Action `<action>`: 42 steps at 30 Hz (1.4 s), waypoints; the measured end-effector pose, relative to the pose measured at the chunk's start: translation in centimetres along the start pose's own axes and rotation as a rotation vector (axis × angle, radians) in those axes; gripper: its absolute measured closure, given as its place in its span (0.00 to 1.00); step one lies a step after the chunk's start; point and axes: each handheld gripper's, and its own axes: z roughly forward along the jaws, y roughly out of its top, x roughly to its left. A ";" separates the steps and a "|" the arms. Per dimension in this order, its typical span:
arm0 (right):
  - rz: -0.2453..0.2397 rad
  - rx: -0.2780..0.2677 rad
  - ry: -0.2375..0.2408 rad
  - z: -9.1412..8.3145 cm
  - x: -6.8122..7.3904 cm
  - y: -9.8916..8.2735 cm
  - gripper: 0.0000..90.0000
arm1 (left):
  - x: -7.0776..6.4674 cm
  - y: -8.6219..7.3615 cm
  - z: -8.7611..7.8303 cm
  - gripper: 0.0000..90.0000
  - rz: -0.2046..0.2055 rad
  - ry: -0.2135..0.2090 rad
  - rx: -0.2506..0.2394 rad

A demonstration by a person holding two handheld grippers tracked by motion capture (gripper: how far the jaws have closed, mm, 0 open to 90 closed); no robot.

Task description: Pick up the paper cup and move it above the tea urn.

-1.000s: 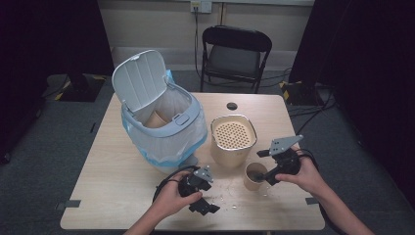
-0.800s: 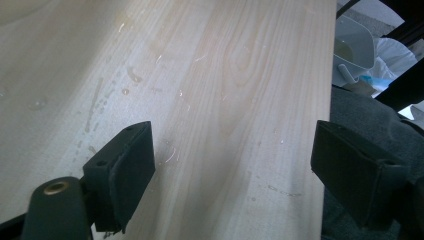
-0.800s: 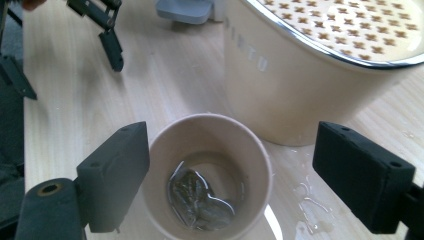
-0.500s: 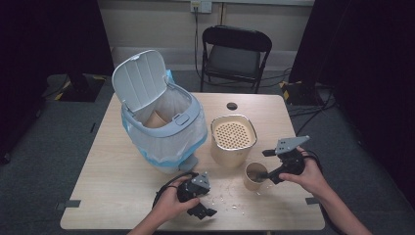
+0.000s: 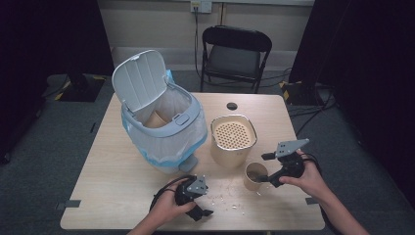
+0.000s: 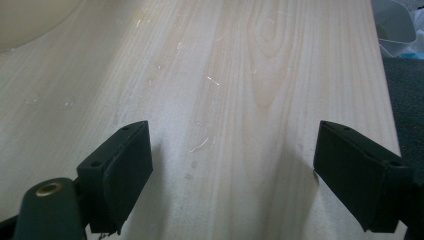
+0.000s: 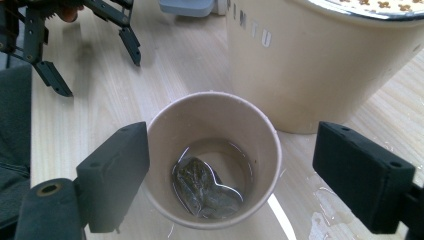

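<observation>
While we look down on the tabletop (image 5: 122,196), the lidded bin (image 5: 161,122) sits at center left and the cream strainer pot (image 5: 233,139) at center. Lower right of center stands the paper cup (image 5: 255,176), a wet tea bag (image 7: 202,187) inside. Our right claw (image 7: 230,175) straddles it, spread; our left claw (image 6: 230,165) hangs spread over bare wood at the bottom.

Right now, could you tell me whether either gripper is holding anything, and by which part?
Nothing is held. The right gripper has its jaws open around the paper cup, one touching its side; the left gripper is open over bare table.
</observation>
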 end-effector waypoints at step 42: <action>0.064 -0.160 0.033 2.8 1.1 -5.3 0.16 | 0.1 -0.7 0.0 0.15 0.034 -0.006 -0.046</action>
